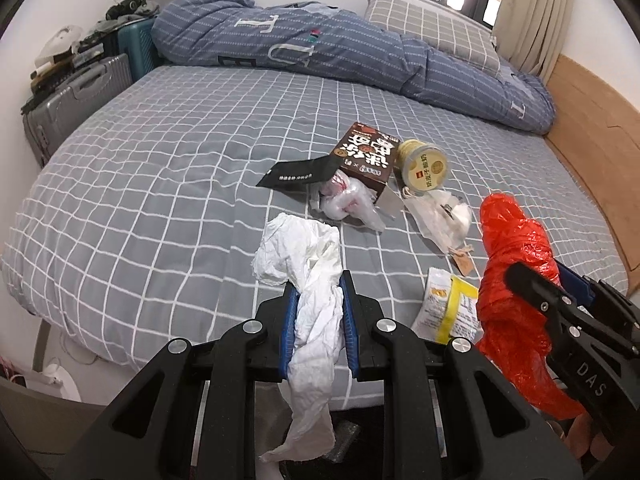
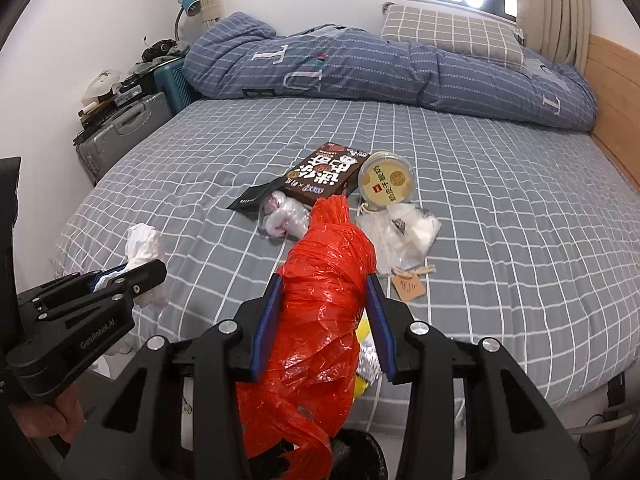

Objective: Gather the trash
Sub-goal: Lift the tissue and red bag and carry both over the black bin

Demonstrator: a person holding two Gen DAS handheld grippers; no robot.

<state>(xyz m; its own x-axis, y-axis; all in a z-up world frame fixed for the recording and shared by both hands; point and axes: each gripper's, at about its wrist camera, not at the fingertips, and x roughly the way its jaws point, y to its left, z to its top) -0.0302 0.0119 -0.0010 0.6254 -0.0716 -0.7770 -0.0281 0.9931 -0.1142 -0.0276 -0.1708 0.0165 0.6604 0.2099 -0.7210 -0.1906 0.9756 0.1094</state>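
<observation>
On the checked bed, the left gripper clamps crumpled tissue; the right gripper clamps a red bag. Only the left view shows the yellow wrapper clearly.

A crumpled white tissue hung pinched between blue pads, its tail drooping below. At its 3 o'clock a twisted red plastic bag was likewise clamped. On the bed, at 12 o'clock, lay a brown snack box, a round yellow cup on its side, clear wrappers and a yellow-white packet.
</observation>
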